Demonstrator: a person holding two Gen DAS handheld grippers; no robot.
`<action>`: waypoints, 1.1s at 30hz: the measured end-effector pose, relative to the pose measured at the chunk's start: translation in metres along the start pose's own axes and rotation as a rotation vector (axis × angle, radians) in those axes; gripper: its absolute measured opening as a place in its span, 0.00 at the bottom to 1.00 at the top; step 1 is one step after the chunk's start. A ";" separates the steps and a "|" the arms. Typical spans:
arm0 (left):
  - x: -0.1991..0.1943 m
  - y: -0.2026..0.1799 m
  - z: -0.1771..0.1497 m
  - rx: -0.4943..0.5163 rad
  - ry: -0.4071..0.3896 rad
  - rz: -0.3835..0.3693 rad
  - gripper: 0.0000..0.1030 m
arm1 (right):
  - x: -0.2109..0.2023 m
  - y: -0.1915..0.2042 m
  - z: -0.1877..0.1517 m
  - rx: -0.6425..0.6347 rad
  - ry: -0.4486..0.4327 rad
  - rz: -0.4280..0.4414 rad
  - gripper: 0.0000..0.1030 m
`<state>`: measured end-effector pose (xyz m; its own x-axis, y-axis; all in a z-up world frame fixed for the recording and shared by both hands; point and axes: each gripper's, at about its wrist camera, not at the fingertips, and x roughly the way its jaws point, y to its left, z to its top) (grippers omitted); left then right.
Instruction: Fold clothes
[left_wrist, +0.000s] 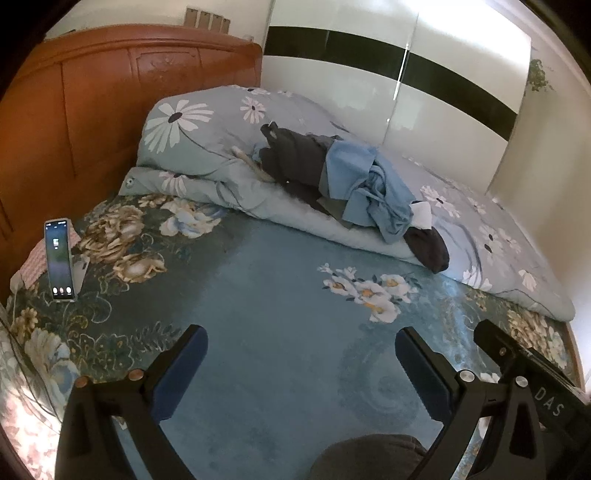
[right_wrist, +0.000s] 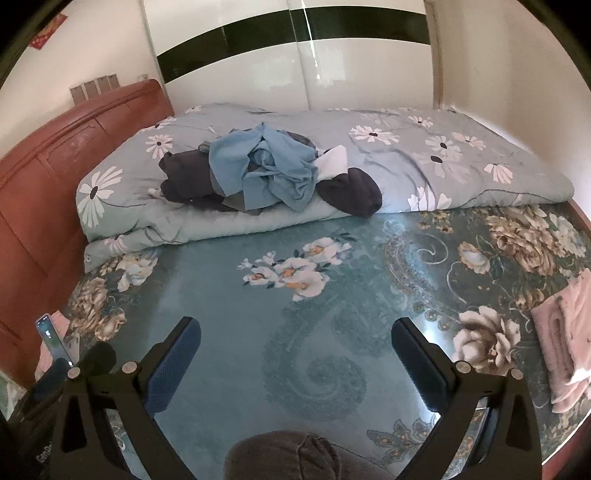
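Left wrist view showed the left claw (left_wrist: 301, 350) spread wide, its black arms tipped with flat blue textured pads (left_wrist: 195, 350), gripping nothing and hovering over the bed (left_wrist: 266, 295). The bed's cover was a plush teal fabric printed with cream and gold flowers and pale scrolls. At the far side lay a folded quilt (left_wrist: 207, 147), soft and thick, grey-blue with white daisies. On top of it sat the pile of clothes (left_wrist: 332, 173): a crumpled light blue garment (left_wrist: 373, 184) heaped over dark grey pieces, with a small white piece at its right edge. A phone (left_wrist: 59, 258) with a lit screen stood propped near the glossy carved wooden headboard (left_wrist: 92, 92).

Right wrist view showed the right claw (right_wrist: 295, 343) equally wide apart and empty above the same teal cover, well apart from the clothes. A folded pink fuzzy cloth (right_wrist: 565, 332) lay at the bed's right edge. Behind stood a glossy white wardrobe (right_wrist: 295, 55) with a dark band.
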<state>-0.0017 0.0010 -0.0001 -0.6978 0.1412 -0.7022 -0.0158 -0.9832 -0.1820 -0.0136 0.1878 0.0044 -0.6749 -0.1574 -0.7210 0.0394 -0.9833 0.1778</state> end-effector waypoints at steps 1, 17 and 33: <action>0.001 0.000 0.000 0.001 -0.004 -0.007 1.00 | -0.001 -0.001 0.000 0.003 -0.002 0.000 1.00; 0.013 -0.009 -0.002 0.019 -0.001 -0.064 1.00 | -0.002 -0.008 -0.002 0.010 0.001 -0.023 1.00; 0.018 -0.008 -0.007 0.012 -0.002 -0.091 1.00 | 0.001 -0.008 -0.004 0.001 0.006 -0.039 1.00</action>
<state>-0.0095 0.0127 -0.0161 -0.6945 0.2301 -0.6817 -0.0883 -0.9676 -0.2367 -0.0117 0.1953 -0.0005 -0.6715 -0.1198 -0.7313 0.0125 -0.9885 0.1505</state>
